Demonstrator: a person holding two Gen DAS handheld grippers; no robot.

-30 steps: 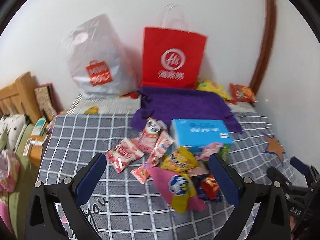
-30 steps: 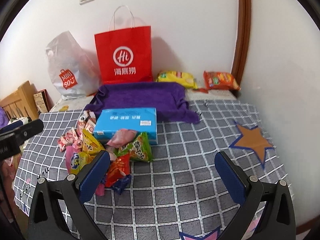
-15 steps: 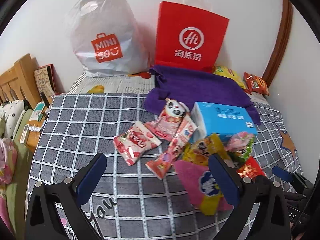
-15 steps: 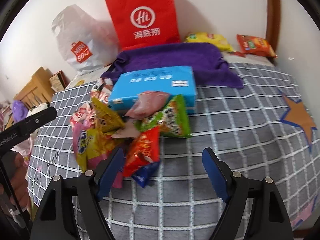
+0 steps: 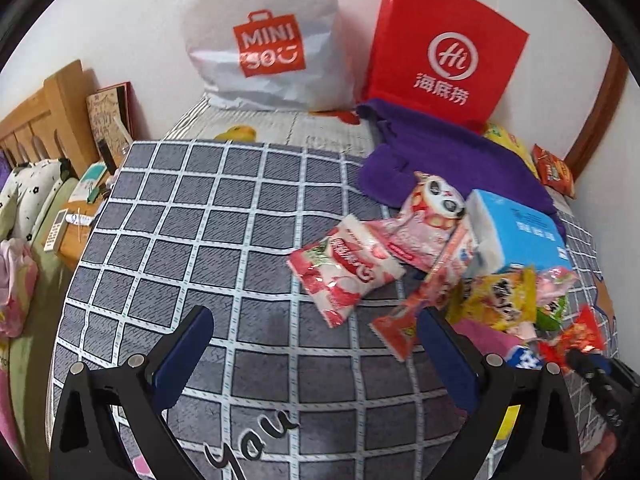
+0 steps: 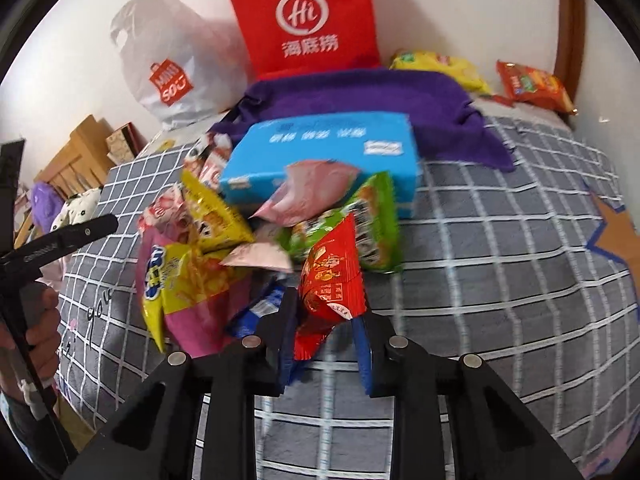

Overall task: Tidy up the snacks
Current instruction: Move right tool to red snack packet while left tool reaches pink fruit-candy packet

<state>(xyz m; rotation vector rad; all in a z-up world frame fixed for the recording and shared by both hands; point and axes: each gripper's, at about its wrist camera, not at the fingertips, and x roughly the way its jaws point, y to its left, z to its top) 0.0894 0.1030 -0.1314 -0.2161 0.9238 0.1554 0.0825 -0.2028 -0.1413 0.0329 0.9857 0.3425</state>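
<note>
Red paper bag (image 6: pixel 308 20) and white plastic bag (image 5: pixel 268 40) upright, contents hidden.

Two shopping bags stand at the upper part of the frame: one red paper bag (image 6: pixel 304 16) and one white plastic bag (image 6: pixel 168 60). One blue box (image 6: pixel 324 148) sits mid-frame on one purple cloth (image 6: pixel 360 96). Two snack packets lie at the upper right, one yellow (image 6: pixel 440 66), one orange (image 6: pixel 532 86). The jumbled pile (image 6: pixel 224 248) at centre left holds about nine packets; overlap hides an exact count.
</note>
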